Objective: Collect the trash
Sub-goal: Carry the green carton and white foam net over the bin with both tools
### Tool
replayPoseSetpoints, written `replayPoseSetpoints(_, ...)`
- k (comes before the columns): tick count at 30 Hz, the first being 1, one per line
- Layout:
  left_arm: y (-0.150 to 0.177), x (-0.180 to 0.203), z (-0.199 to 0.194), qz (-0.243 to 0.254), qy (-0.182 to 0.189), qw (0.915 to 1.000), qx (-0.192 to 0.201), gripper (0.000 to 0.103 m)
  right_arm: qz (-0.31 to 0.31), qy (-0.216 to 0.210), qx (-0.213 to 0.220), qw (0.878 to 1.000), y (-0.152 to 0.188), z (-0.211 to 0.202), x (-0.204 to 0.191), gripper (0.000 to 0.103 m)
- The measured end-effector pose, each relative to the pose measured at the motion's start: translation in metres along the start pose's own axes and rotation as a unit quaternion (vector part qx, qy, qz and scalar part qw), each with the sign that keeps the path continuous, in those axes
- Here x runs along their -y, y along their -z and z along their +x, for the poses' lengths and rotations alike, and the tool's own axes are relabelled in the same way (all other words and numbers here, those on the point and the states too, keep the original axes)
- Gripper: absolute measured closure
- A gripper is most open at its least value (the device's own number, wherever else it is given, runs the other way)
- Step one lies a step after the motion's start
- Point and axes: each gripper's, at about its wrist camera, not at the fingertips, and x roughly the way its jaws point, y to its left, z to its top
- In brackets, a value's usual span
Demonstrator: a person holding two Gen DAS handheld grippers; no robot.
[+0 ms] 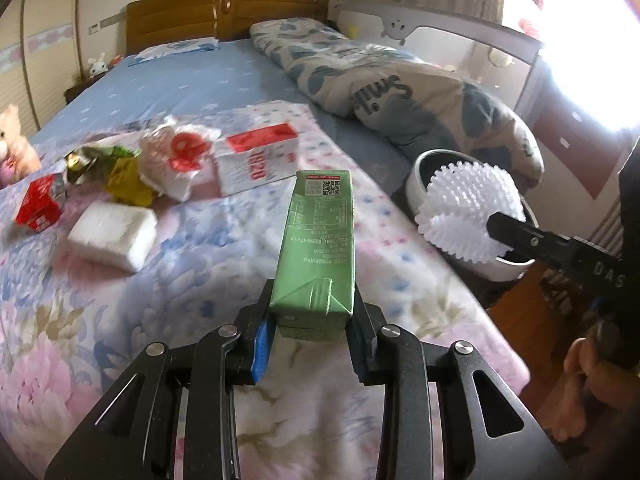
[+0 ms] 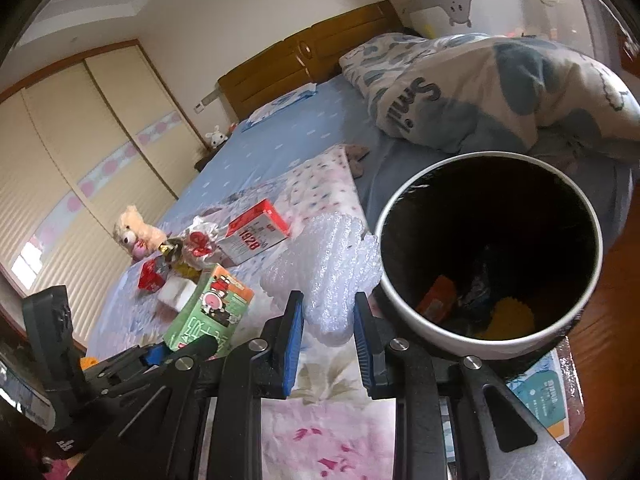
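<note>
Left hand-held gripper (image 1: 310,326) holds a green drink carton (image 1: 318,240) by its folded bottom end, pads pressed on the two narrow sides; the carton stands out over the near part of the bed (image 1: 208,80). Its walls look straight and undented, so it is judged a stiff paperboard box, light if drained, with a smooth coated skin that may slip; the grip low on the folded seam is where the board is doubled and least likely to cave.

Right hand-held gripper (image 2: 328,336) is closed narrowly on a piece of white foam netting (image 2: 332,264), held at the rim of the white waste bin (image 2: 404,312) beside the bed's right edge. The netting is judged very light, soft and springy: it compresses under the pads and cannot break, so any fold will serve.

Further trash lies toward the bed's left edge: a red-and-white carton (image 1: 256,158), a crumpled plastic bag (image 1: 176,152), a yellow-green wrapper (image 1: 116,168), a small red box (image 1: 40,206) and a white tissue pack (image 1: 112,234).
</note>
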Motion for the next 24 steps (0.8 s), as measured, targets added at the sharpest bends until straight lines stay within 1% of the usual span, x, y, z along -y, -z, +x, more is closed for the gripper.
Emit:
replayPoseSetpoints(6, -0.009, 0.022, -0.002, 0.02, 0.018, 0.9996, 0.005, 0.073, 0.015, 0.017, 0.01, 1.0, -0.002, -0.013, 0.021, 0.079)
replayPoseSetpoints(13, -0.019, 0.054, 0.003, 0.048, 0.041, 0.998, 0.002, 0.073, 0.034, 0.039, 0.022, 0.998, -0.006, -0.026, 0.046, 0.079)
replayPoseSetpoints(24, -0.034, 0.099, 0.015, 0.092, 0.055, 0.9942, -0.003, 0.073, 0.057, 0.067, 0.033, 0.996, -0.016, -0.037, 0.079, 0.079)
